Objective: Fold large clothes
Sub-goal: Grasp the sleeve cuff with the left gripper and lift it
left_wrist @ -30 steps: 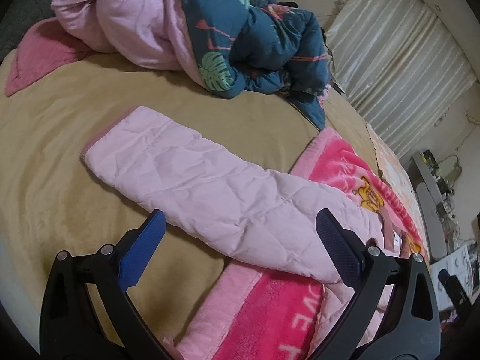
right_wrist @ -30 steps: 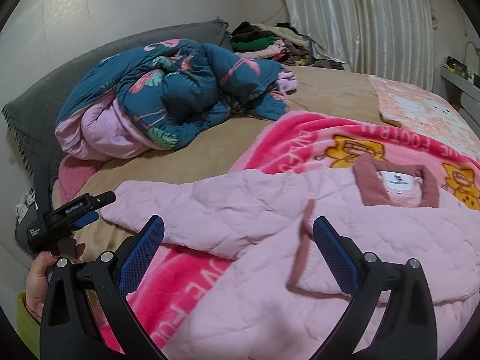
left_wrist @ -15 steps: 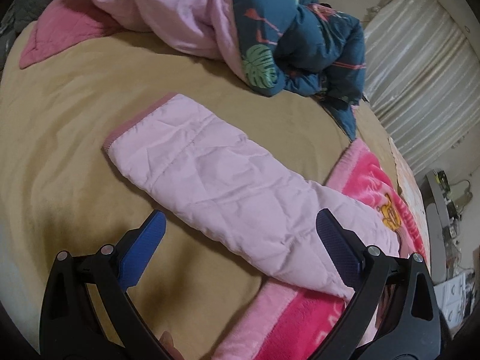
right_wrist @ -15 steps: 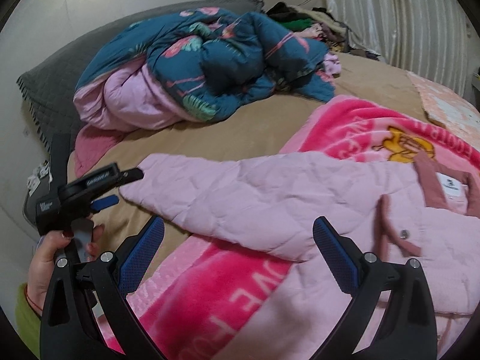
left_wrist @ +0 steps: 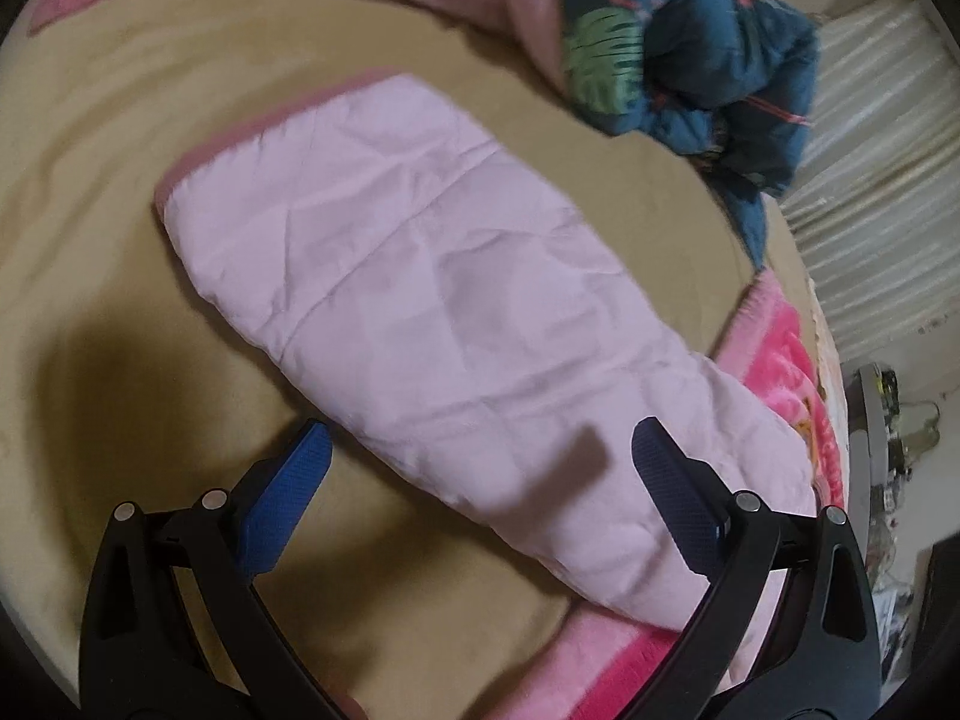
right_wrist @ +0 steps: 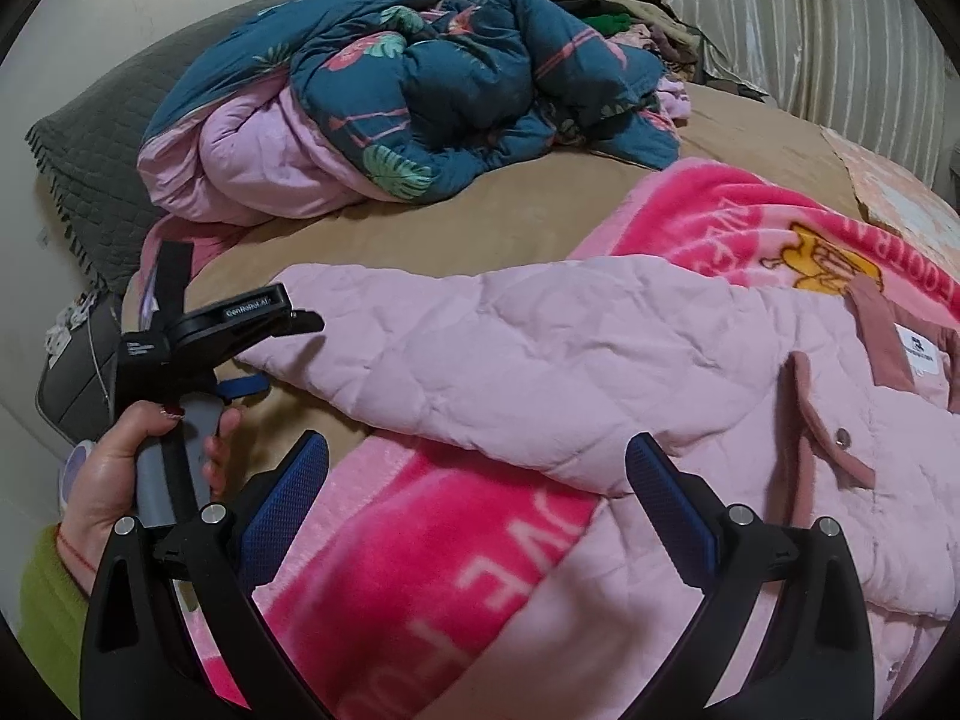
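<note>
From the left wrist, the left gripper (left_wrist: 477,456) hangs released, blue ribbed pads spread wide, straddling the near part of the pale pink quilted sleeve (left_wrist: 432,300) without gripping it. The sleeve lies flat on the tan bedsheet (left_wrist: 108,192), its darker pink cuff (left_wrist: 252,126) at the far left end. To fold it well, I would come down at the cuff, pinch both layers, and carry it rightward over the body, keeping the fabric low so it does not drag. The padding looks puffy and creased, likely springy, so a fold may need pressing down. A crumpled teal floral duvet (left_wrist: 708,60) lies far right.

From the right wrist, the right gripper (right_wrist: 477,468) is likewise open and empty, above the hot-pink fleece blanket (right_wrist: 432,546). The pale pink quilted jacket (right_wrist: 600,360) is spread across blanket and sheet, sleeve reaching left toward the left gripper, dusty-rose collar (right_wrist: 876,330) and snap placket at right. A grey quilted pillow (right_wrist: 90,150) sits far left.
</note>
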Available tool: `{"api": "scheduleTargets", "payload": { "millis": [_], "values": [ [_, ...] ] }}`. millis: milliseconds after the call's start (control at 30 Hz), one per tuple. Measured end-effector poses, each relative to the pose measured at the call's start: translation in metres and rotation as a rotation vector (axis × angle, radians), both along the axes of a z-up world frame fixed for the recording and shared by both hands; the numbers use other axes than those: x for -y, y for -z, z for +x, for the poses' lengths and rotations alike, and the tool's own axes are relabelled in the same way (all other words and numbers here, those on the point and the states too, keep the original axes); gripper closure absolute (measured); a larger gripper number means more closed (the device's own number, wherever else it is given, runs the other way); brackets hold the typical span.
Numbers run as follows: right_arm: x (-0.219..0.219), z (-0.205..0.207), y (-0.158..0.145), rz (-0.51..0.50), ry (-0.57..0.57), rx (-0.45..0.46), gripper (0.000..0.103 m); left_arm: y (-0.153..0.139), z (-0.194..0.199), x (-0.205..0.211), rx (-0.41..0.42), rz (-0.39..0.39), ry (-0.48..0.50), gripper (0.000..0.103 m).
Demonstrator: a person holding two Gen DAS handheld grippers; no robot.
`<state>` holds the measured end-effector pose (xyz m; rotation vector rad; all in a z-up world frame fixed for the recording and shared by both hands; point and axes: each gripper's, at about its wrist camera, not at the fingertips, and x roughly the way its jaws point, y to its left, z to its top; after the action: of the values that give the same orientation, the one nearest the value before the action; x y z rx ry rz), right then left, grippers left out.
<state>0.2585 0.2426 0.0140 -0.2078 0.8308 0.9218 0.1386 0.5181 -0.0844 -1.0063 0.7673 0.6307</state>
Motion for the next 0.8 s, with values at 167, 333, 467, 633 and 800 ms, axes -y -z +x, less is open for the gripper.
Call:
{"api": "scheduleTargets", "payload": {
  "millis": [167,333,467,633,800],
  "values": [
    [0.022,0.01,-0.002,0.004,0.04,0.002,0.004,0.009,-0.001,-0.012,0.054,-0.015,-0.064,0.01],
    [0.047,0.021,-0.004,0.001,0.089,0.003,0.004,-0.001,-0.009,-0.014,0.148,0.017,-0.114,0.089],
    [0.067,0.025,-0.011,0.016,0.117,0.007,0.004,-0.038,-0.01,-0.001,0.196,0.129,-0.089,0.093],
    [0.095,0.024,-0.024,0.043,0.144,0.028,0.004,-0.088,-0.017,0.02,0.29,0.22,-0.065,0.094],
    [0.121,0.025,-0.034,0.072,0.186,0.03,0.004,-0.132,-0.016,0.051,0.359,0.306,-0.019,0.095]
  ]
}}
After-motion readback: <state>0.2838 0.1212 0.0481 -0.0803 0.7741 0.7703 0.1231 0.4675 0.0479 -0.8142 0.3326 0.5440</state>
